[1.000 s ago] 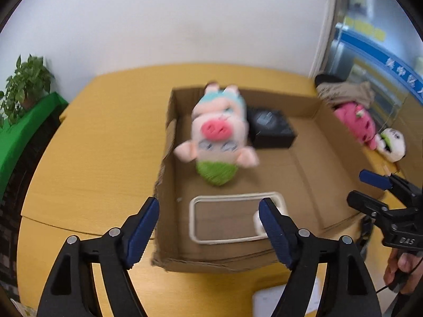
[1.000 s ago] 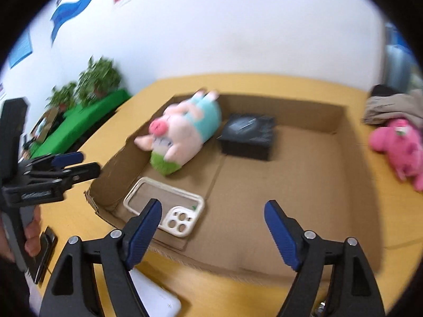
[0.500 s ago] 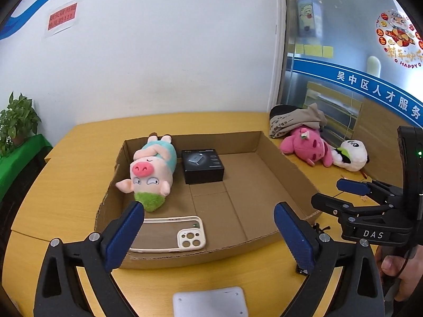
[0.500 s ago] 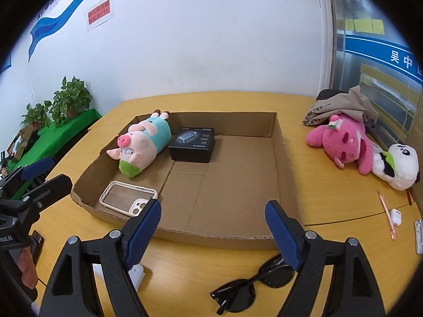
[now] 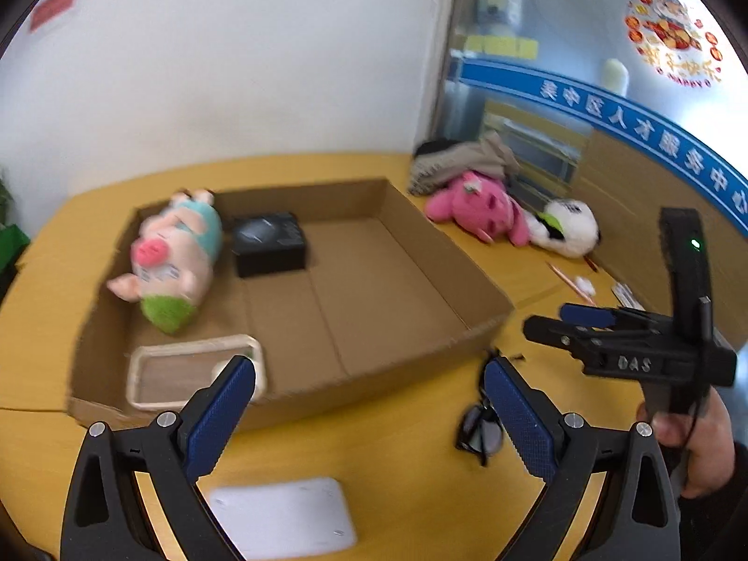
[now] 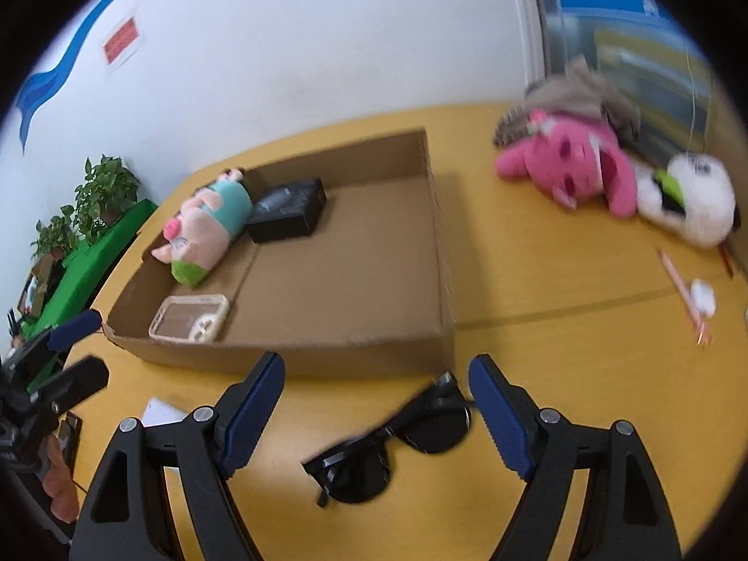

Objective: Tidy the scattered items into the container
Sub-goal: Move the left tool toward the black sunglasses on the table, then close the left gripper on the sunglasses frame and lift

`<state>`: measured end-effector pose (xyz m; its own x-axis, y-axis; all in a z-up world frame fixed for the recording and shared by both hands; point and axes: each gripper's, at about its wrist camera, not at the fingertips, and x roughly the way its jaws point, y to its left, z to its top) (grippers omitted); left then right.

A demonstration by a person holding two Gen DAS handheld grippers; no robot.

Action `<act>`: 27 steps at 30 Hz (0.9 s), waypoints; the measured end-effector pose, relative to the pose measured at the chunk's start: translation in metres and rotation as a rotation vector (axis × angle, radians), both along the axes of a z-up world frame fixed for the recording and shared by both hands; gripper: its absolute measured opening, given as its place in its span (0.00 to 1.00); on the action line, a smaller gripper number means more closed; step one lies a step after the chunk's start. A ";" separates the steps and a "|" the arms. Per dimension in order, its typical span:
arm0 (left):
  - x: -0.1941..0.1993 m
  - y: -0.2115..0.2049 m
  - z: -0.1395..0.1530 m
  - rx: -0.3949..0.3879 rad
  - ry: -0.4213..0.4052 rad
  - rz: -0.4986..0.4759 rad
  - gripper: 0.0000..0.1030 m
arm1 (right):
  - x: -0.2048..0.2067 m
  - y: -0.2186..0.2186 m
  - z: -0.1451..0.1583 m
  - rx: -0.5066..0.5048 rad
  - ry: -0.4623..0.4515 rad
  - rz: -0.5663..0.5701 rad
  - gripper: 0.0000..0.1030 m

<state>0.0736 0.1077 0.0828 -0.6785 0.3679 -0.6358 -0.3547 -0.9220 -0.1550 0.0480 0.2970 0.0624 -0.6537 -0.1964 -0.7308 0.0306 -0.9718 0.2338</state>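
Note:
An open cardboard box (image 5: 420, 243) (image 6: 327, 355) lies on the yellow table. Inside it are a pig plush (image 5: 177, 252) (image 6: 205, 233), a black box (image 5: 271, 243) (image 6: 287, 215) and a clear phone case (image 5: 187, 369) (image 6: 189, 318). Black sunglasses (image 6: 397, 444) (image 5: 479, 430) lie on the table before the box's near right corner, just under my right gripper (image 6: 376, 364), which is open and empty. My left gripper (image 5: 369, 369) hangs wide open over the box's front wall, holding nothing. A white flat pad (image 5: 280, 519) lies below it.
A pink plush (image 6: 575, 168), a panda plush (image 6: 692, 201) and a heap of cloth (image 5: 463, 159) sit at the far right. A pencil (image 6: 682, 290) and a small white piece (image 6: 702, 301) lie near the right edge. Potted plants (image 6: 103, 191) stand left of the table.
Both grippers drew back from over the box toward the table's near side. The left jaws spread wider. The sunglasses came into view under the right gripper.

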 end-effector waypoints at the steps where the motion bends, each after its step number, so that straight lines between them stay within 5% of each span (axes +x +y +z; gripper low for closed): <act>1: 0.000 0.008 -0.008 -0.002 -0.021 -0.024 0.97 | 0.000 0.006 -0.008 -0.012 -0.025 -0.005 0.79; 9: -0.021 0.070 -0.067 0.039 -0.229 -0.202 0.92 | 0.001 0.030 -0.055 -0.110 -0.141 -0.018 0.79; 20: -0.041 0.115 -0.119 -0.022 -0.393 -0.293 0.26 | -0.001 0.044 -0.071 -0.130 -0.176 -0.022 0.79; 27: -0.039 0.117 -0.119 -0.036 -0.402 -0.279 0.24 | -0.006 0.039 -0.078 -0.185 -0.199 0.010 0.79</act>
